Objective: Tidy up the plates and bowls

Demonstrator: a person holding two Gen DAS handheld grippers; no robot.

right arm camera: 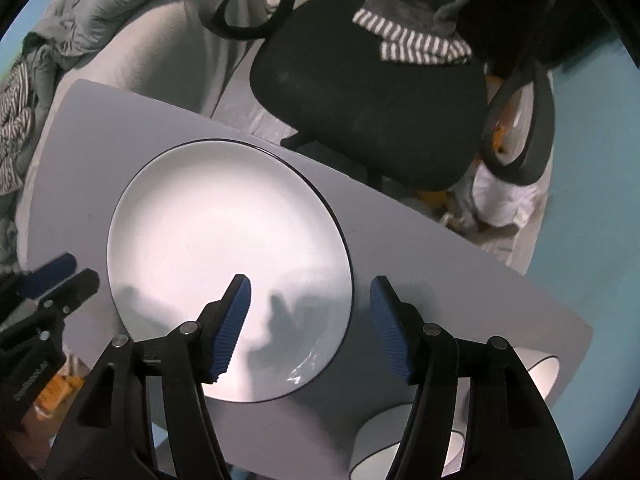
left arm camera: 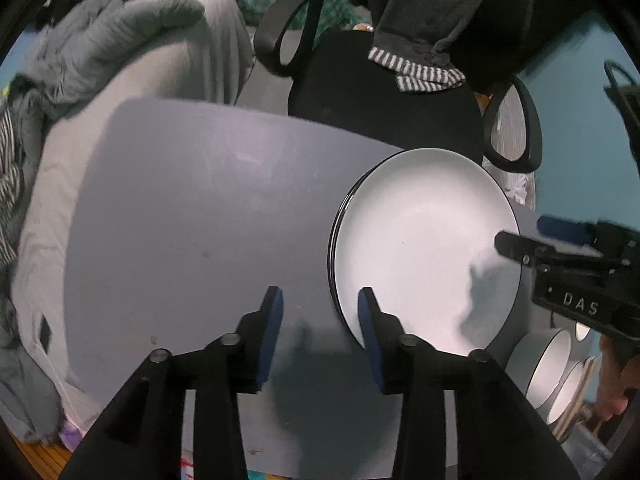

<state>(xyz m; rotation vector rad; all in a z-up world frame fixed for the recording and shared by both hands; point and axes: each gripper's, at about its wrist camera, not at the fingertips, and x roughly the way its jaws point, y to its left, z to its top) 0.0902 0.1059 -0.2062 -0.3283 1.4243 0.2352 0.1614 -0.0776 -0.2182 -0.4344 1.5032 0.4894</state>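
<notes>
Plates [left arm camera: 424,248] lay stacked on the grey table [left arm camera: 192,220], with dark rims of lower ones showing under the left edge of the white top plate in the left wrist view. The stack sat near the table's far edge, toward the side where a black office chair [left arm camera: 380,92] stood just behind the table. A dark garment with a striped cuff [left arm camera: 424,68] hung over the chair's seat.

The left gripper [left arm camera: 320,308] pointed down above the table with its fingers spread apart and nothing between the blue pads [left arm camera: 272,336]. One finger hung over bare table, the other over the near left rim of the top plate, and neither pad pressed on the plate. The right gripper [right arm camera: 308,312] also pointed down, its fingers spread wide and empty. Its left pad hung over the plate's face, its right pad over the table just outside the rim, so the plate's right edge lay in the gap without being pinched. Shadows of the fingers fell across the plate's near part.

Each gripper showed in the other's view, at the plate's opposite side. White bowls [right arm camera: 420,452] with dark rims sat below the table's near right corner, partly hidden by the right gripper's arm. A grey padded jacket [left arm camera: 100,40] lay heaped on pale bedding [left arm camera: 48,208] beyond the table's left end.
</notes>
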